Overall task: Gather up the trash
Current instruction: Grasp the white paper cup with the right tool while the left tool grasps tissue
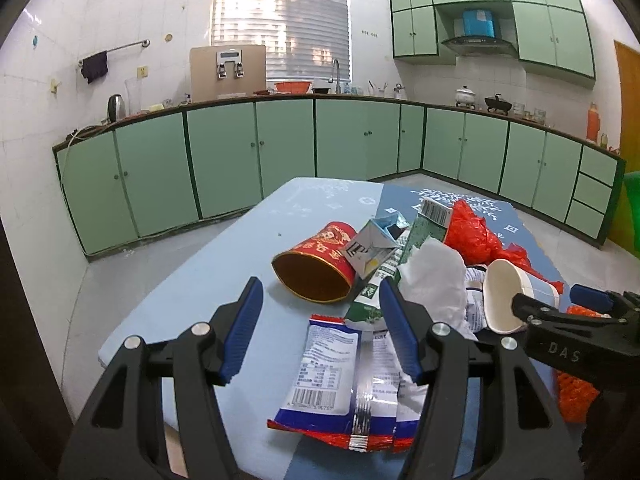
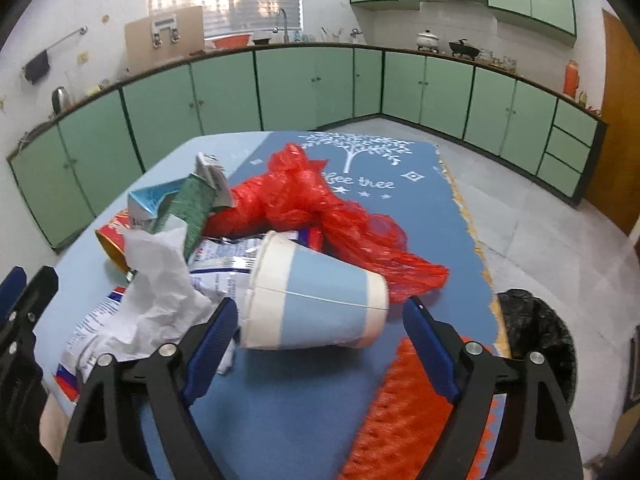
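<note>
Your left gripper (image 1: 322,328) has its jaws parted and holds nothing. A flat snack wrapper (image 1: 328,376) lies on the tabletop (image 1: 192,280) between the jaws, not pinched, and the red tub (image 1: 316,264) rests on its side just beyond their tips. A green and white pouch (image 1: 376,280) runs past the right-hand jaw, with crumpled white paper (image 1: 436,280) just outside it.

Your right gripper (image 2: 316,328) also has its jaws spread wide and grips nothing. The blue and white paper cup (image 2: 316,300) lies on its side just ahead of them, its rim end against the tip of the left-hand pad and clear of the right-hand one. A red plastic bag (image 2: 320,208) sprawls beyond the cup. Orange mesh (image 2: 404,412) lies under the right-hand jaw. A black-lined bin (image 2: 536,336) sits below the tabletop edge, outside that jaw.
</note>
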